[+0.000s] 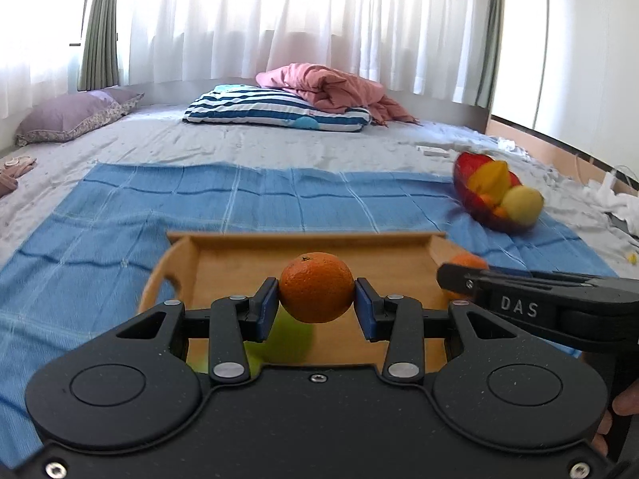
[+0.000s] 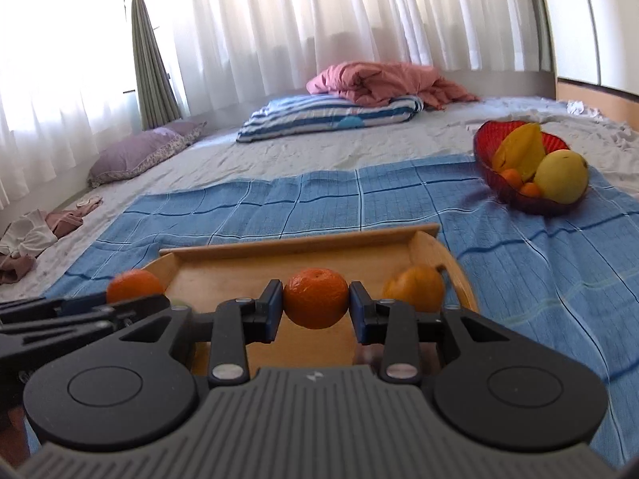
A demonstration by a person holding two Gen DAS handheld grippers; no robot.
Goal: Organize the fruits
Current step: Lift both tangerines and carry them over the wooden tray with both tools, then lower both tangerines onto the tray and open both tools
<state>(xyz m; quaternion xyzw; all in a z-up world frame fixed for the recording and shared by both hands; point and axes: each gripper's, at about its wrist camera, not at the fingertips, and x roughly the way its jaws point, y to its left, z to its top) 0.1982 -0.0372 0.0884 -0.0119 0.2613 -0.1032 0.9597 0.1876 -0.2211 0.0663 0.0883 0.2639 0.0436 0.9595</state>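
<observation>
the left gripper [image 1: 316, 304] clamps a round orange mandarin [image 1: 316, 286] between blue pads, and the right gripper [image 2: 315, 304] pinches a second orange mandarin [image 2: 316, 297]. both hang above the near wooden tray [image 2: 295, 249], likely bound for the far-right red glass fruit bowl [image 2: 489, 137].

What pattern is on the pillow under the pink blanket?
Blue and white stripes on the pillow; clearest from the left wrist.

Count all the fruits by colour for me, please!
Orange: 5 (an orange in the left gripper, another in the right gripper, a loose orange in the tray, two small oranges in the bowl)
Yellow: 2 (starfruit, round fruit, both in the bowl)
Green: 1 (green fruit in the tray)
Total: 8
</observation>
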